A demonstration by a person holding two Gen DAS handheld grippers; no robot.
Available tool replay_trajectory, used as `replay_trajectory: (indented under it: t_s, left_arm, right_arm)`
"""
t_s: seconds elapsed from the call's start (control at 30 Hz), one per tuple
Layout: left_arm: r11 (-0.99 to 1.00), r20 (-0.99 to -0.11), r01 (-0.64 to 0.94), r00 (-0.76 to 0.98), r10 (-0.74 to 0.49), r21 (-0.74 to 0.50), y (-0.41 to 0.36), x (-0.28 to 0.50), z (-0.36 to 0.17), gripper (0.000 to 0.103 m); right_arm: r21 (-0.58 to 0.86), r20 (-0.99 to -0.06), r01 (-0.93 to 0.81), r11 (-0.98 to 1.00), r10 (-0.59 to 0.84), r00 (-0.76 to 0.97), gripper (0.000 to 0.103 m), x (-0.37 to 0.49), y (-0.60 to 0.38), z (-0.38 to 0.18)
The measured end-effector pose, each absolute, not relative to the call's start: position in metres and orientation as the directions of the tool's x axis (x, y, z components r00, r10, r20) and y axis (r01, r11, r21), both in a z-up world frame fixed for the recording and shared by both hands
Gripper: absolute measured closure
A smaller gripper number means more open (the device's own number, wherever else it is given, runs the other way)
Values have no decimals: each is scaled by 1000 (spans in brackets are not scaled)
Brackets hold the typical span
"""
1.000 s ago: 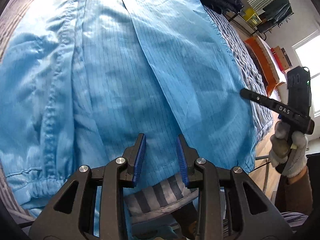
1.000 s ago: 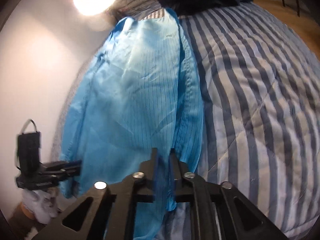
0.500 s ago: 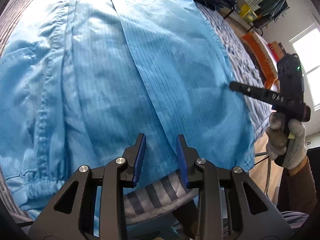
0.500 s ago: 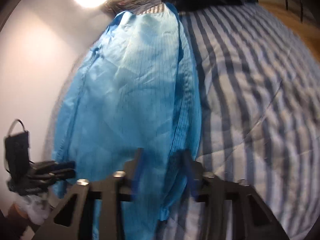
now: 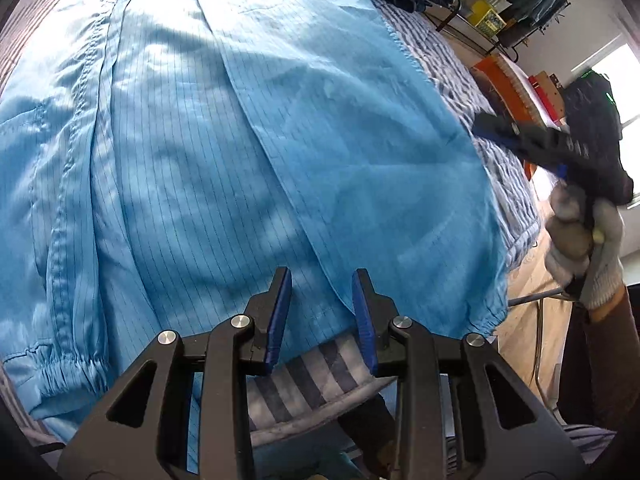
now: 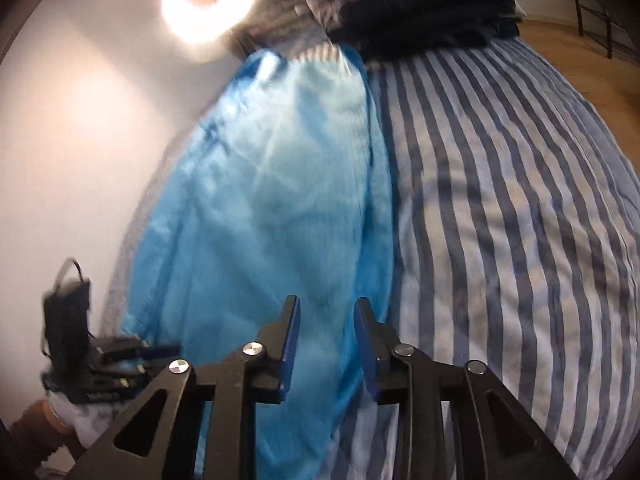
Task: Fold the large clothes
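While right hand-held gripper (image 6: 326, 334) opens – blue garment (image 5: 248, 152) lies flat; unheld

a bed carries everything, covered by a quilt with dark and pale blue stripes (image 6: 500, 240), which fills the right half of the right wrist view and bulges toward the lower right of the frame. a light blue garment (image 5: 248, 152) with thin dark pinstripes lies spread flat on the quilt; in the left wrist view it fills most of the frame, its gathered cuffs at the lower left and lower right, and a strip of quilt shows below its hem at bottom centre. a pile of dark navy clothing (image 6: 420, 4) sits on the quilt at the top of the right wrist view, touching the garment's far end.
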State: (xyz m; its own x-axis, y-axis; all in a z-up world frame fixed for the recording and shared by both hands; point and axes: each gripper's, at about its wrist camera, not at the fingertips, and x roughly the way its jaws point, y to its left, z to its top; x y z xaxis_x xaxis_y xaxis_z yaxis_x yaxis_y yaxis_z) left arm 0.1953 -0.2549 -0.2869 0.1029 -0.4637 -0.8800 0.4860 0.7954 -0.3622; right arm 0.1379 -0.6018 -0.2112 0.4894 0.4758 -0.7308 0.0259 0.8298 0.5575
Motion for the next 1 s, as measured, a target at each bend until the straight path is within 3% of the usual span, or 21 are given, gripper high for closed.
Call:
replay_trajectory:
  t_s: [0.3, 0.4, 0.43, 0.47, 0.73, 0.8, 0.83, 0.87, 1.0]
  left_arm:
    - [787, -880, 501, 95, -465, -361, -250, 191, -285, 73]
    - [786, -888, 512, 92, -451, -346, -257, 191, -289, 73]
    - [786, -890, 514, 91, -448, -343, -258, 191, -290, 73]
    - [786, -890, 515, 90, -447, -342, -258, 191, -290, 73]
    - [780, -891, 524, 81, -447, -343, -261, 189, -293, 73]
    - [776, -888, 526, 80, -453, -349, -261, 189, -291, 73]
    - [775, -885, 525, 82, -458, -352, -260, 189, -289, 73]
    - [774, -882, 524, 85, -464, -357, -259, 190, -287, 73]
    - [765, -847, 509, 121, -518, -395, -251, 198, -269, 73]
  right_arm:
    - [647, -707, 120, 753, 533, 465, 69, 203, -619, -255]
    - [680, -676, 125, 722, 552, 488, 83, 214, -623, -262]
    - [683, -667, 116, 721, 552, 500, 97, 216, -623, -262]
    - [674, -667, 106, 731, 540, 513, 103, 216, -623, -259]
    - [541, -743, 97, 836, 420, 522, 103, 218, -626, -248]
    - [559, -732, 101, 823, 433, 526, 95, 215, -630, -248]
    - [567, -722, 111, 816, 427, 544, 74, 211, -635, -247]
    - [580, -710, 124, 805, 425, 562, 61, 204, -641, -247]
    - [682, -658, 120, 721, 534, 531, 60, 181, -650, -262]
